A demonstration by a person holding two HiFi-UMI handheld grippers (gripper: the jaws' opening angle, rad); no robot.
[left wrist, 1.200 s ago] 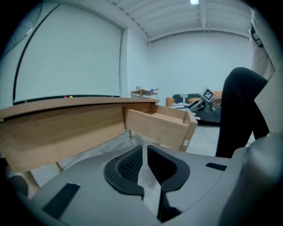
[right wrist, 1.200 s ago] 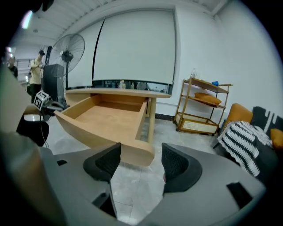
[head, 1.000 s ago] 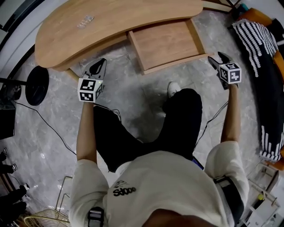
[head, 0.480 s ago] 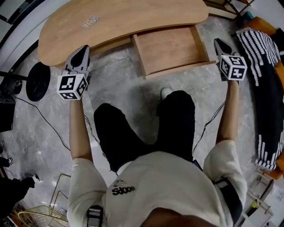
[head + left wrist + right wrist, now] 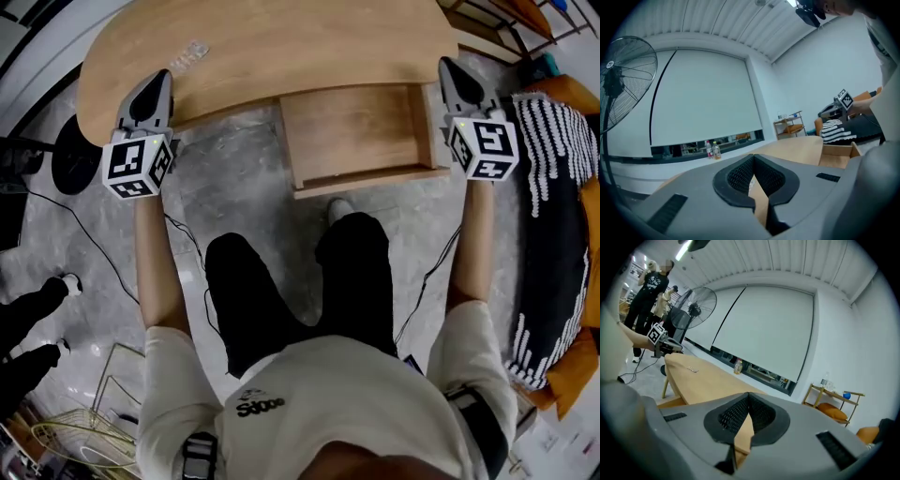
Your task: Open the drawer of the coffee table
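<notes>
Head view shows the wooden drawer (image 5: 352,133) pulled well out, perhaps fully.

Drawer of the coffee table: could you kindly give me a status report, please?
Left tool shut, empty, over the coffee table edge. Right tool shut, empty, beside the drawer. Drawer pulled out, looks empty. Nothing blocking it.
</notes>
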